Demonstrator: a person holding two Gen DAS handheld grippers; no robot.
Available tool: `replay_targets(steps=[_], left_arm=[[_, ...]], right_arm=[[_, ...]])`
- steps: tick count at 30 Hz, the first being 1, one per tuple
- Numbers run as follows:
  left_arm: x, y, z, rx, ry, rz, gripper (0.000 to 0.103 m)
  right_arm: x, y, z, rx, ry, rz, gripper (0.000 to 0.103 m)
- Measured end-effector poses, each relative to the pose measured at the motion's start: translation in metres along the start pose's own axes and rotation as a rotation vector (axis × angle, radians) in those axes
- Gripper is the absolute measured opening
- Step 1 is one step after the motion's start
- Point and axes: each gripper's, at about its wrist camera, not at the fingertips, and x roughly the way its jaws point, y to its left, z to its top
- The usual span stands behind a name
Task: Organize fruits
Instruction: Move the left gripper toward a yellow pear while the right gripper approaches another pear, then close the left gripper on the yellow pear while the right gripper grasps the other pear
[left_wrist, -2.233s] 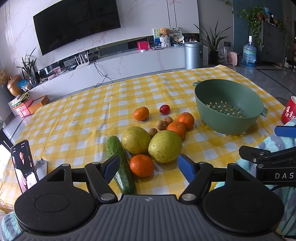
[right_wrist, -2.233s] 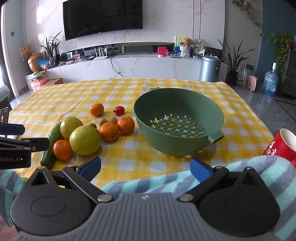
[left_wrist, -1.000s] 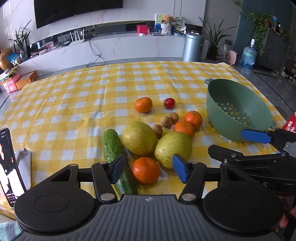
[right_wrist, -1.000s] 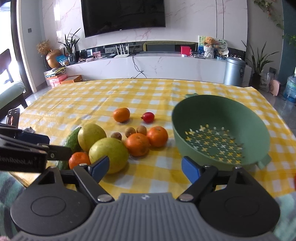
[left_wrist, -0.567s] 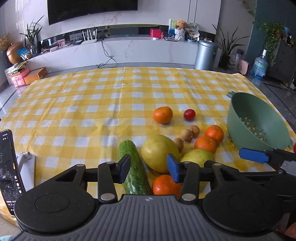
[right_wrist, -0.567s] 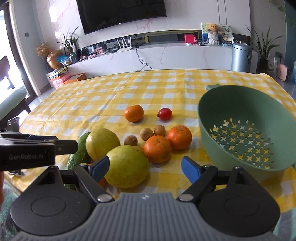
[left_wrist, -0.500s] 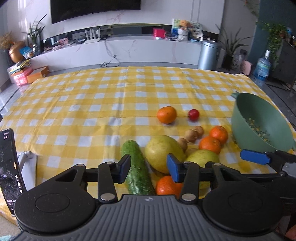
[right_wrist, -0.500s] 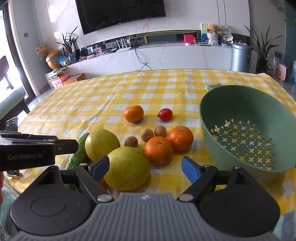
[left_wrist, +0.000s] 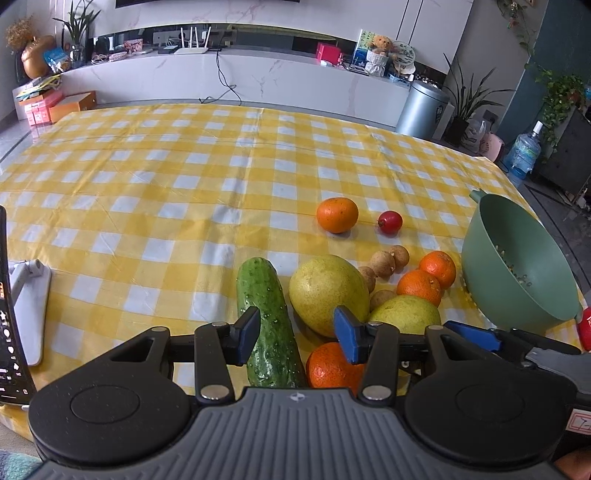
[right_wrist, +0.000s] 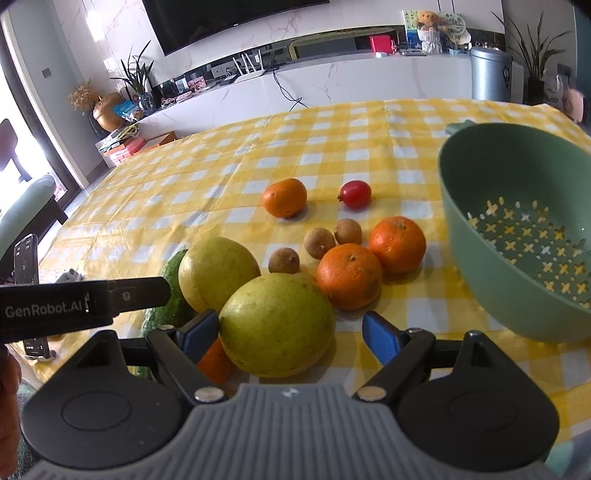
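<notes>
Fruits crowd the yellow-checked counter beside the empty green plastic colander, so the right gripper, jaws spread around the big yellow-green pear, may knock the touching orange tangerine rolling, while the left gripper hangs open over the bumpy green cucumber.

Home living room, wall television, marble media console, checkered table, houseplants

Fruits clustered beside empty colander
</notes>
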Motion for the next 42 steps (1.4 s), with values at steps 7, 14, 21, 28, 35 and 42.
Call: replay_targets(steps=[7,14,21,28,35,42], left_arm=[[0.002,0.0,-0.002,-0.004,0.009,-0.01,0.055],[0.0,-0.002,-0.003,0.009,0.0,-0.028,0.059],[0.003,-0.008,-0.004,0.036,-0.011,-0.058,0.068],[0.016,-0.023,-0.003,0.123,-0.021,-0.017,0.079],[0.037,-0.043,-0.001,0.231,-0.01,0.056,0.08],[0.054,-0.061,-0.006,0.376,-0.005,0.142,0.083]], right_arm=[[0.001,0.003,0.0,-0.016,-0.005,0.027,0.069],[-0.007,-0.001,-0.001,-0.026,0.003,0.001,0.069],[-0.024,-0.021,-0.006,-0.05,0.003,-0.093,0.068],[-0.024,-0.032,-0.007,-0.046,-0.004,-0.083,0.069],[-0.023,-0.036,-0.008,-0.033,-0.016,-0.067,0.069],[-0.023,-0.035,-0.01,-0.038,-0.024,-0.064,0.069]])
